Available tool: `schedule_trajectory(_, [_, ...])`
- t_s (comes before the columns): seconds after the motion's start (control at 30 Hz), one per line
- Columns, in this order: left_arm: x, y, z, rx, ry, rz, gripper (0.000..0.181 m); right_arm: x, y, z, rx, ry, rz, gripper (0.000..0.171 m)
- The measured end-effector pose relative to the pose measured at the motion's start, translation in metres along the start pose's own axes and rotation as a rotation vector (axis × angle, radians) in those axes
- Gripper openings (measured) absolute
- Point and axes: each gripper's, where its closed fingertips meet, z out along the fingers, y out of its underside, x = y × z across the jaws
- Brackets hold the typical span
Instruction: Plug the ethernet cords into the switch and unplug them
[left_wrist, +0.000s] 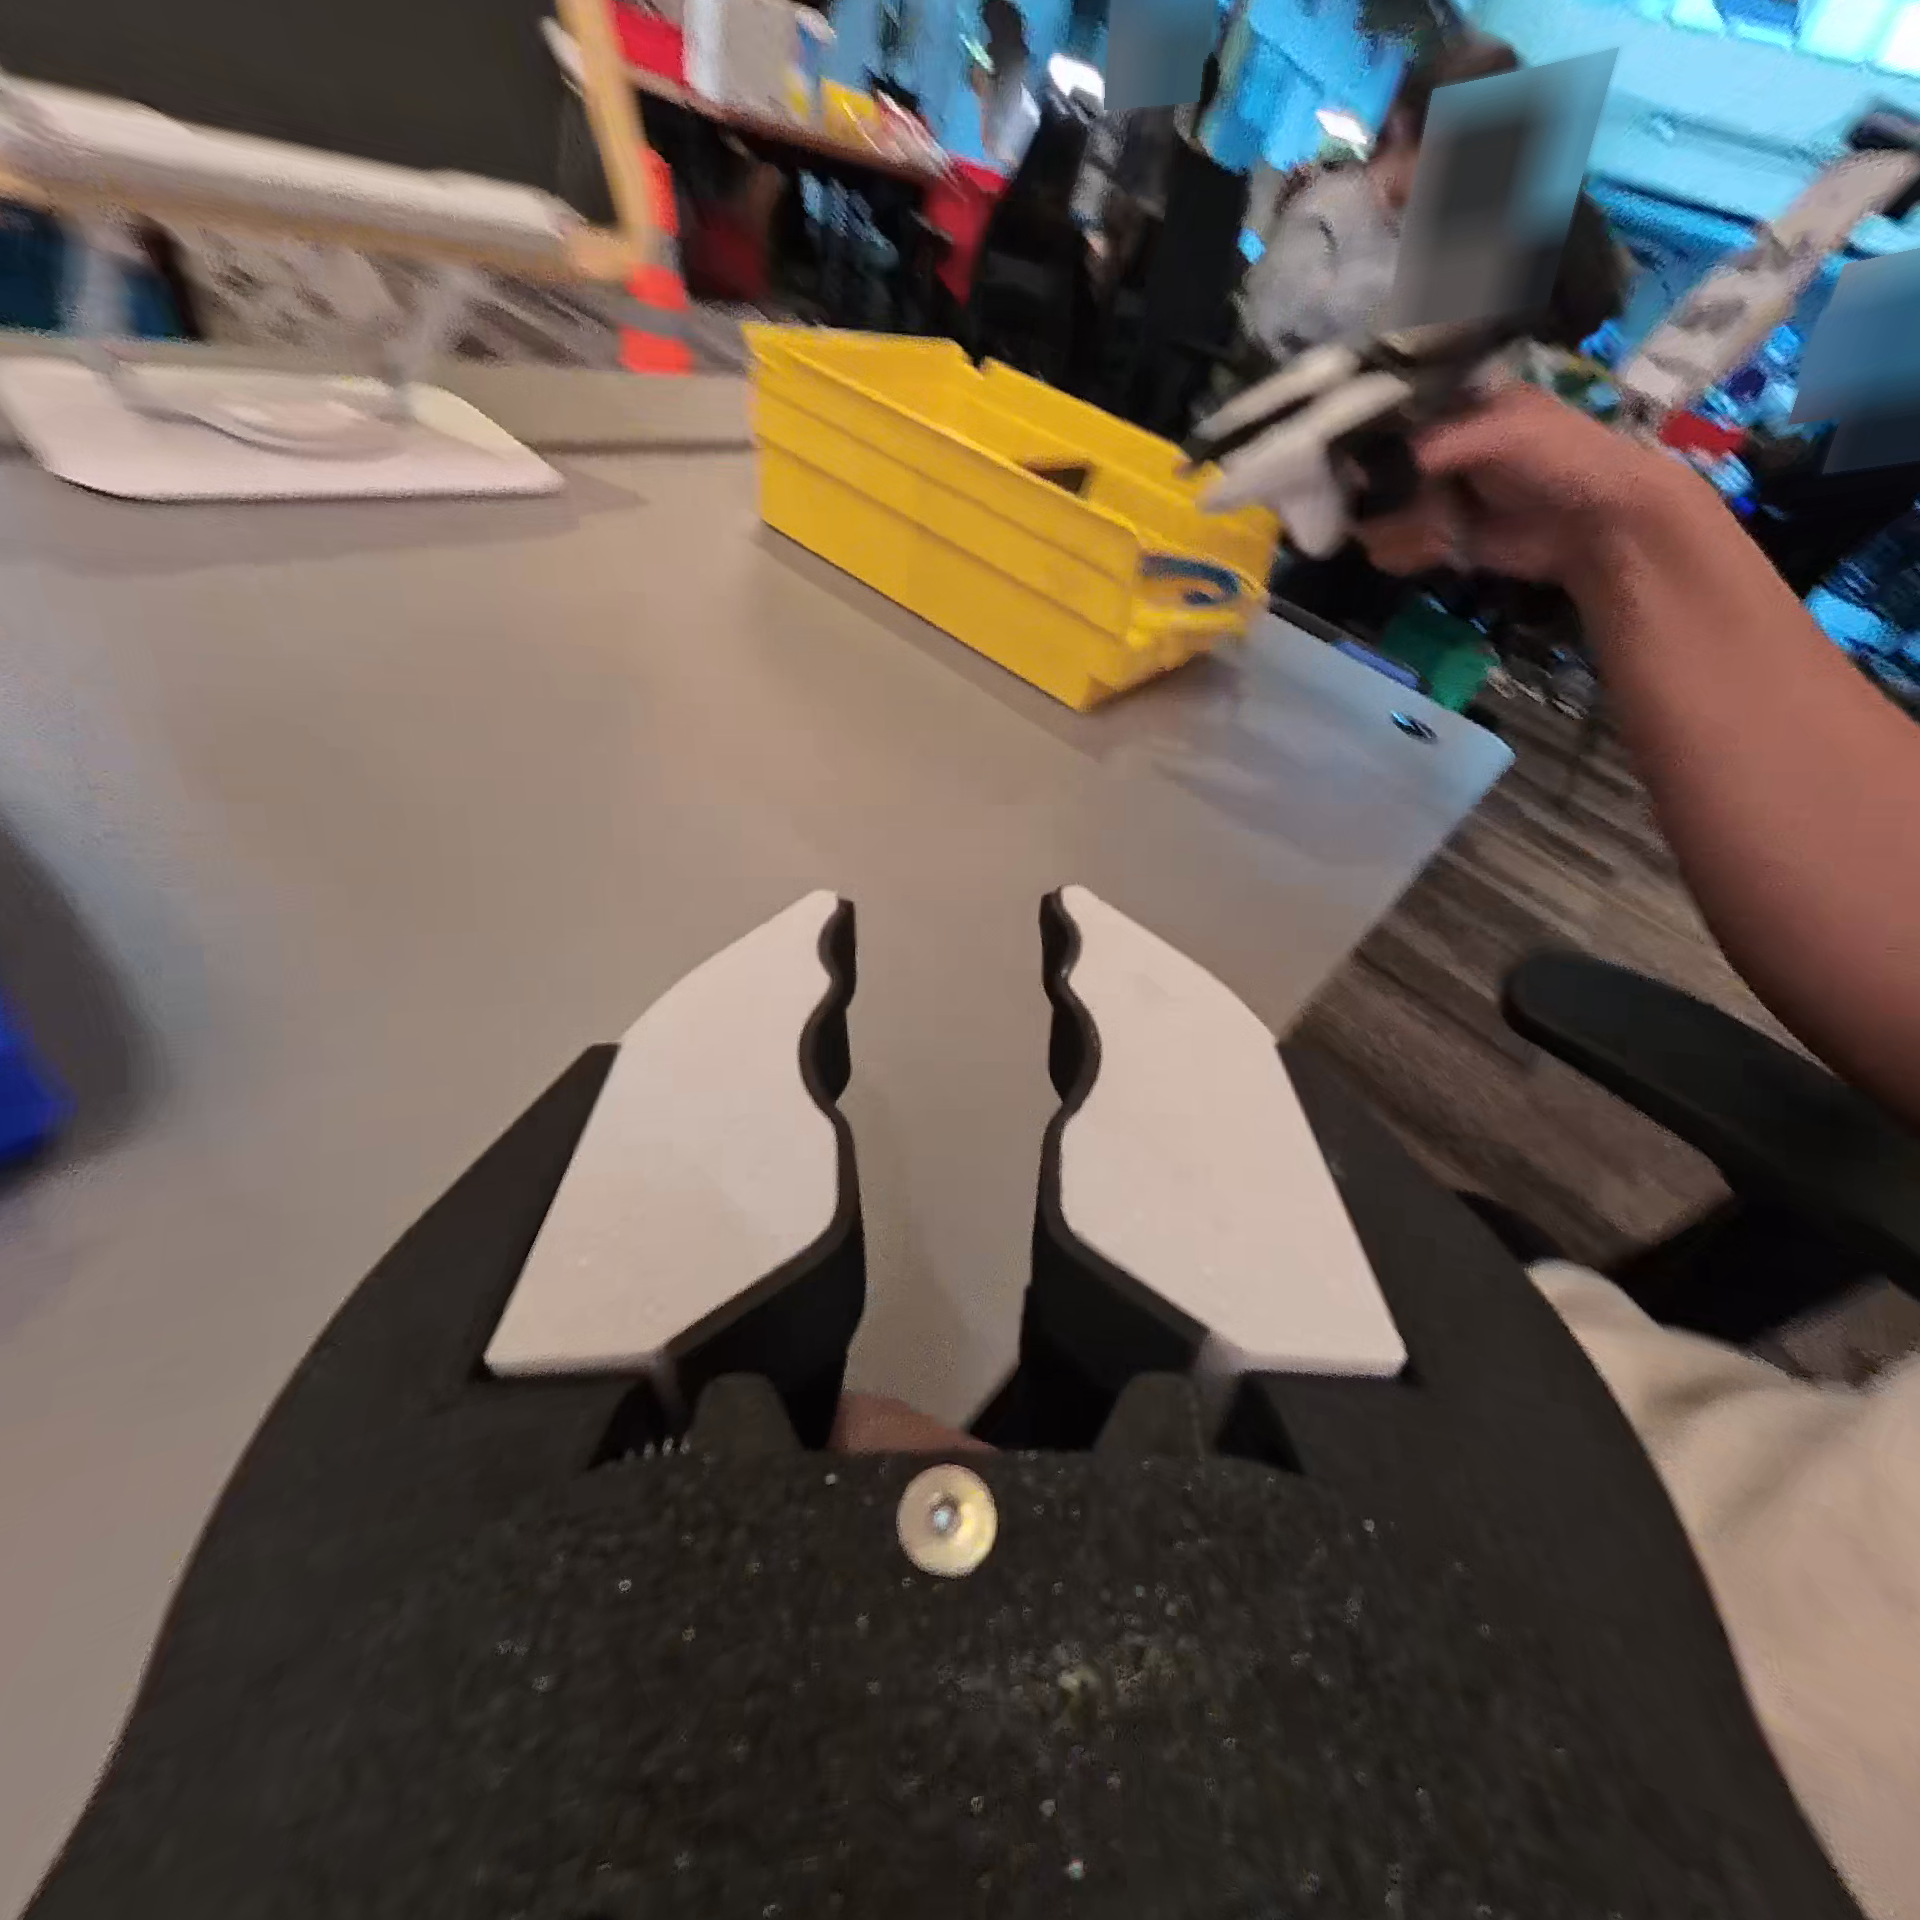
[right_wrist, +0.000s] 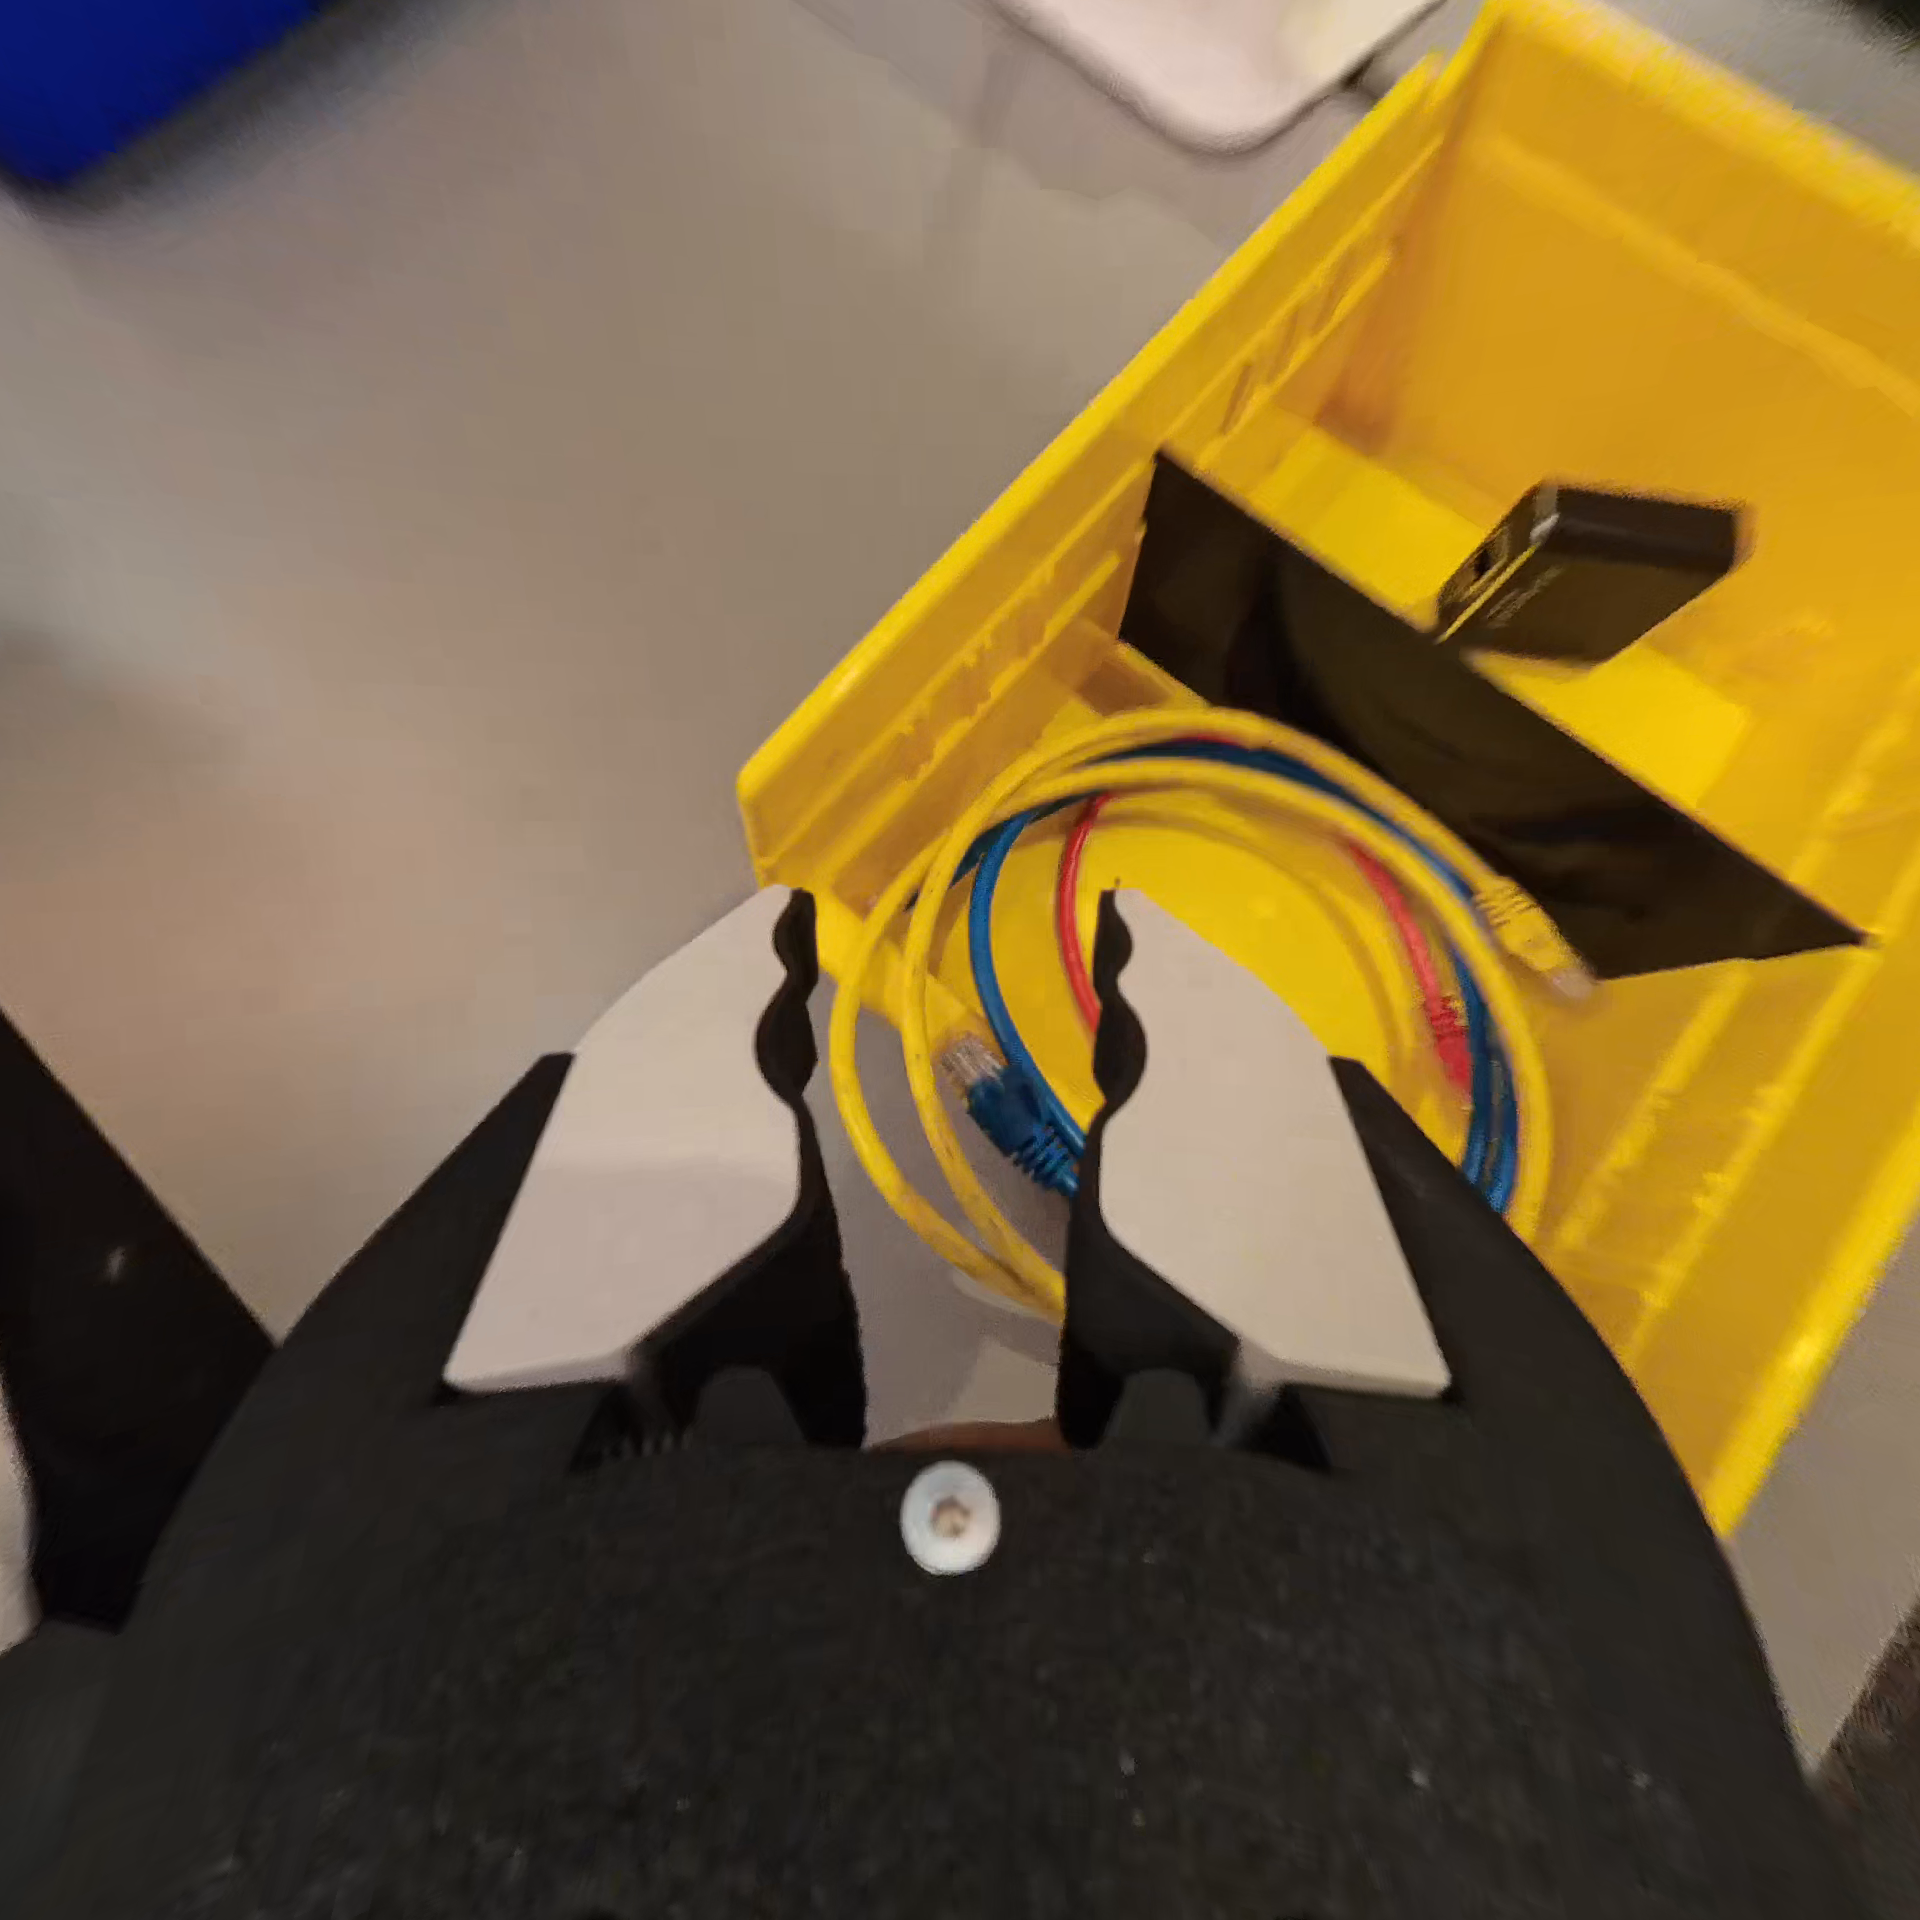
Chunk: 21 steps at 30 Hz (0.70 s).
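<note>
Black, gritty housing fills the bottom of both wrist views, and from it each pair of pale fingers reaches forward with nothing between them. On the left gripper the jaws stand apart over bare grey tabletop. Far left on that tabletop lies a flat white pad, blurred; past it, toward the middle, sits the yellow bin, close to the tabletop's far right corner. Over the bin's right end a hand holds the right gripper; further right a black chair arm shows over the floor.

Seen from the right wrist, a blurred blue shape sits at the top left corner and grey tabletop spreads under it. This gripper's jaws are also apart, hovering above the bin's near left corner: one finger is over the tabletop just outside the wall, the other over the bin's inside. Below them the ethernet cords lie coiled together on the bin floor, a yellow cord as the outer loops, a blue cord with its plug between the fingers, and a red cord inside. A black divider crosses the bin beyond the coil. Behind it, in the far compartment, the black switch rests tilted, one end up on the divider's top edge.
</note>
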Motion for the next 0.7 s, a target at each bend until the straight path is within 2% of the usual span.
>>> schedule_trajectory(0.13, [-0.08, -0.027, -0.038, 0.132, -0.298, -0.032, 0.034, -0.024, -0.022, -0.043, 0.418, 0.159, 0.158, 0.048])
schedule_trajectory(0.2, [-0.118, -0.027, -0.066, 0.136, -0.459, -0.043, 0.036, -0.042, -0.01, -0.053, 0.57, 0.242, 0.244, 0.048])
schedule_trajectory(0.3, [-0.15, -0.026, -0.103, 0.132, -0.619, -0.001, 0.035, -0.054, 0.024, -0.05, 0.643, 0.38, 0.306, 0.045])
schedule_trajectory(0.4, [-0.163, -0.013, -0.122, 0.062, -0.683, 0.066, 0.035, -0.054, 0.045, -0.036, 0.598, 0.38, 0.346, 0.051])
schedule_trajectory(0.53, [-0.169, -0.002, -0.12, 0.039, -0.669, 0.03, 0.034, -0.016, 0.082, -0.021, 0.372, 0.512, 0.378, 0.047])
schedule_trajectory(0.6, [-0.165, -0.001, -0.113, 0.039, -0.627, -0.007, 0.034, -0.009, 0.1, -0.006, 0.282, 0.458, 0.543, 0.052])
schedule_trajectory(0.7, [-0.159, 0.002, -0.106, 0.014, -0.612, 0.025, 0.034, -0.015, 0.09, 0.005, 0.362, 0.277, 0.708, 0.059])
